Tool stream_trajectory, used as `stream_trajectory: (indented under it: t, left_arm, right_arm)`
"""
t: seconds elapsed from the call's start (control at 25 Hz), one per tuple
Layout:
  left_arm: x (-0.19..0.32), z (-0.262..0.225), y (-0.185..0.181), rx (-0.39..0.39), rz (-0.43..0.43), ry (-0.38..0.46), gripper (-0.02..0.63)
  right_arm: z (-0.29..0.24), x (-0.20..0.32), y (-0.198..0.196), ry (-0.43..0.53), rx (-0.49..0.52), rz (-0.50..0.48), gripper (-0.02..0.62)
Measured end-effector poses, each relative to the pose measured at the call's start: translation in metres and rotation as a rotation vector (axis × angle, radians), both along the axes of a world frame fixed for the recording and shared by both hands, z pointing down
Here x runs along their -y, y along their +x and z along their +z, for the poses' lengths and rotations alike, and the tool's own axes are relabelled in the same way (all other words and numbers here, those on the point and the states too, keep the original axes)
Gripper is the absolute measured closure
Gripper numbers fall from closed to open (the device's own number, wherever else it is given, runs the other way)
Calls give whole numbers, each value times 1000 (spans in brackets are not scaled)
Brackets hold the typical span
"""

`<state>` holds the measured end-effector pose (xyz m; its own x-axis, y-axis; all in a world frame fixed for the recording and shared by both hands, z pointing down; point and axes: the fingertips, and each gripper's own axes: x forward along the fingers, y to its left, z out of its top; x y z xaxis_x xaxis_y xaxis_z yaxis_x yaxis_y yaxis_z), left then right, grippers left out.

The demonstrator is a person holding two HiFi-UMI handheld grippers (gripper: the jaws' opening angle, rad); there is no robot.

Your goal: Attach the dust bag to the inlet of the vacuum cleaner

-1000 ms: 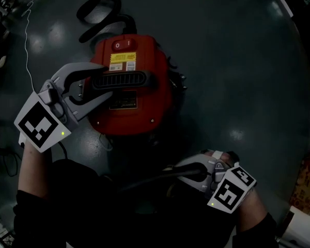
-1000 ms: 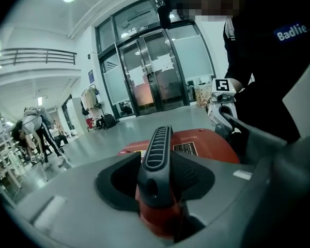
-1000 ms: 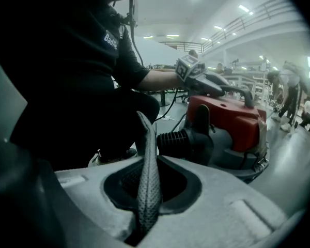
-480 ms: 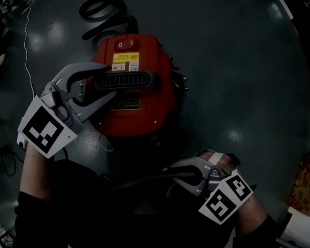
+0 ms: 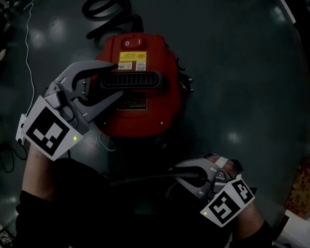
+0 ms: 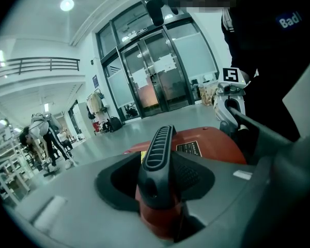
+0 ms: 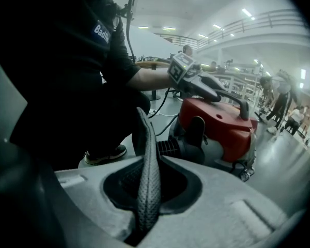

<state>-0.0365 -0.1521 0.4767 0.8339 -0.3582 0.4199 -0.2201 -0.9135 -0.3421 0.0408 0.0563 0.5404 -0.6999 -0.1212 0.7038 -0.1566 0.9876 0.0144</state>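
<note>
The red vacuum cleaner point(image 5: 144, 107) stands on the dark floor, seen from above in the head view. My left gripper point(image 5: 111, 81) is shut on the left end of its black ribbed handle point(image 5: 137, 80). In the left gripper view the handle point(image 6: 157, 154) sits clamped between the jaws. My right gripper point(image 5: 174, 173) is low at the right, shut on a thin edge of the dark dust bag point(image 5: 139, 180). The right gripper view shows this grey fabric fold point(image 7: 148, 174) standing upright in the jaws. Beyond it is the vacuum's black ribbed inlet point(image 7: 173, 149).
A black hose point(image 5: 106, 6) coils behind the vacuum. A thin white cable point(image 5: 28, 35) runs down the left. Boxes point(image 5: 302, 190) stand at the right edge. The person's dark-clothed legs fill the bottom. Other people point(image 6: 41, 138) and glass doors point(image 6: 155, 76) are far off.
The right gripper has tipped a little and sits slightly lower in the head view. The vacuum and the left gripper on its handle appear a little further right; both grips are unchanged.
</note>
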Motion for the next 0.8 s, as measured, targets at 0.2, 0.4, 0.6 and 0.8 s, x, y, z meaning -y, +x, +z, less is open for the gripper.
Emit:
stream_trajectory:
  t: [0.2,0.4,0.6,0.8]
  left_arm:
    - [0,-2,-1,-4,-5,6,436]
    - [0,0,0,4,-16,6,436]
    - [1,-1,0,7,-19,11,436]
    - [1,-1,0,6,-23,22,436]
  right_arm:
    - [-4,5,-10,-5,-14,-7,563]
    - [2,6,-1,-68,18,85,563]
    - [3,6,2,-85,58,135,561]
    - [-1,11,-8,-48,22,101,558]
